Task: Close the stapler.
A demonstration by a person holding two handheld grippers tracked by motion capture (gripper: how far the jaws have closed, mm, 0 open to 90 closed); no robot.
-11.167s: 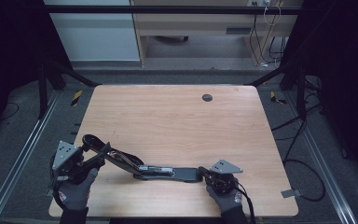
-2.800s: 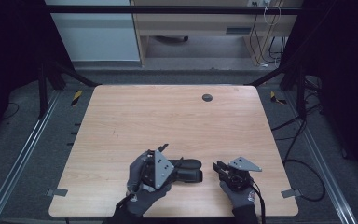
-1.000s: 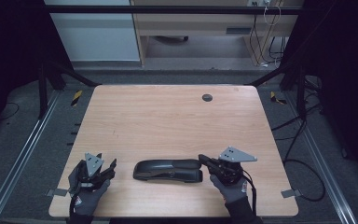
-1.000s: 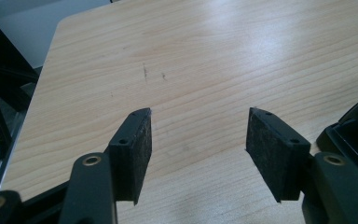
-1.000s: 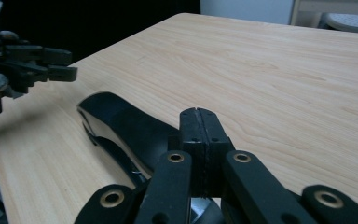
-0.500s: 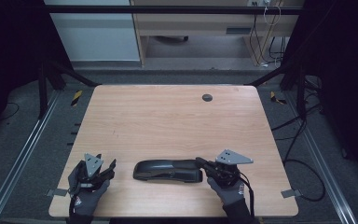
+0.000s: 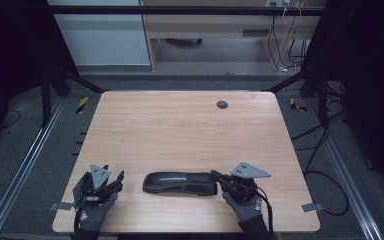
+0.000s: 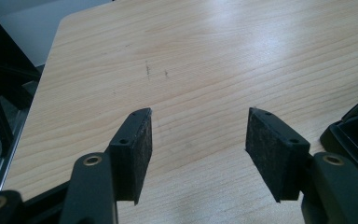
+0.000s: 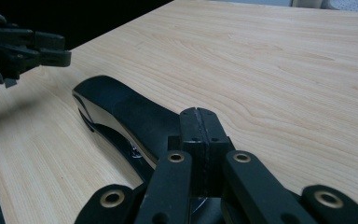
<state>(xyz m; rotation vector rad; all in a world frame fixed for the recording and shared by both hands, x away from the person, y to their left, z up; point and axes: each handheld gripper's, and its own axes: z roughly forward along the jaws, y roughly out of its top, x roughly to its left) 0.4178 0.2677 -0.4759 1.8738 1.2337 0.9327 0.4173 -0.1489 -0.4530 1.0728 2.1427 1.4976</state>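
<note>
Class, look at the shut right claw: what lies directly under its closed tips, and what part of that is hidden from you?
Under the shut right claw lies the near end of the long black plastic stapler, resting on the light wooden table. The claw covers that end, so contact cannot be confirmed.

One black stapler [image 7: 180, 183], seemingly, and two grippers on the table [image 7: 180, 125].

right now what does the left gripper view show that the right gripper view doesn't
Left gripper view: the left gripper with its jaws apart over bare wood, nothing between them, and faint dark marks on the table.

Right gripper view: the right gripper with its jaws pressed together above the near end of the black stapler, whose whole length runs away from the camera.

Both: the wooden table, and the stapler, which in the left gripper view appears as a corner at the right edge.
</note>
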